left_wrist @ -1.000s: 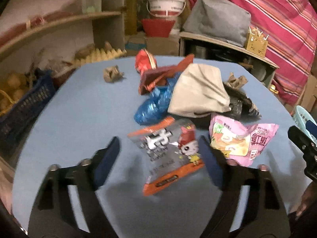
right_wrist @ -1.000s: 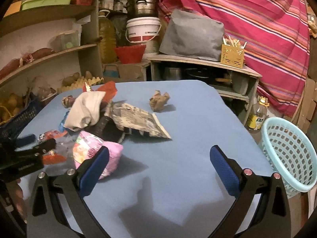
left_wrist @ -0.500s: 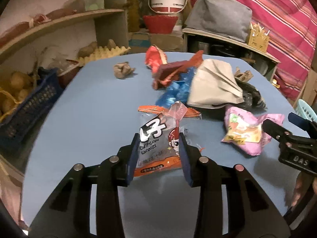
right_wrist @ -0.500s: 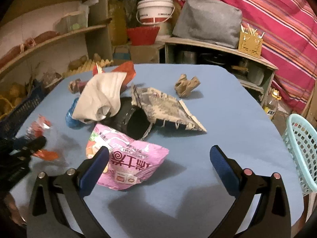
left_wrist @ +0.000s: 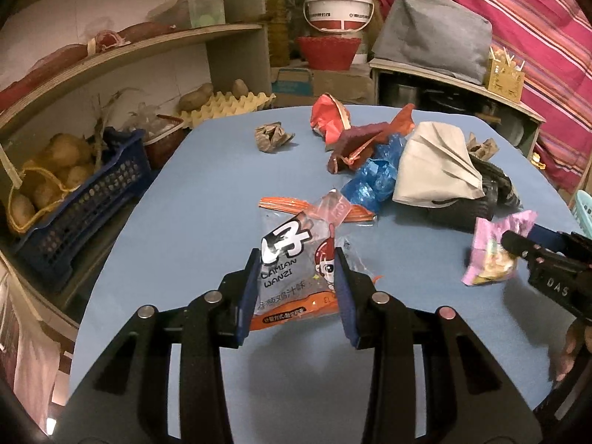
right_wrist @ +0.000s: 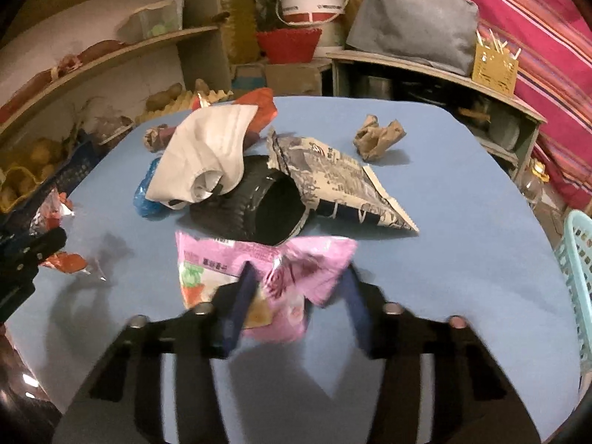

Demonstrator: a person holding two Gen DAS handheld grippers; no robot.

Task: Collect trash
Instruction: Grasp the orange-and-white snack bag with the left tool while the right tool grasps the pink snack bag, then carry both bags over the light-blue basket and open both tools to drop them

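My left gripper (left_wrist: 296,270) is shut on a clear and orange snack wrapper (left_wrist: 296,259) and holds it just above the blue table (left_wrist: 192,199). My right gripper (right_wrist: 298,288) is shut on a pink snack bag (right_wrist: 281,266), lifted slightly off the table; the view is blurred. The pink bag also shows in the left wrist view (left_wrist: 492,248). A trash pile lies behind: a white face mask (right_wrist: 211,151), a black cup (right_wrist: 259,199), a printed paper bag (right_wrist: 333,185), a blue wrapper (left_wrist: 373,177), red wrappers (left_wrist: 355,129) and crumpled brown paper (right_wrist: 377,137).
A light blue basket (right_wrist: 577,277) stands beside the table at the right. Shelves with potatoes, a dark blue crate (left_wrist: 85,192) and egg trays (left_wrist: 225,105) line the left. A bucket, red bowl and grey bag sit behind the table.
My left gripper closed on the clear and orange wrapper and lifted it. My right gripper moved forward to the pink bag and closed on it.
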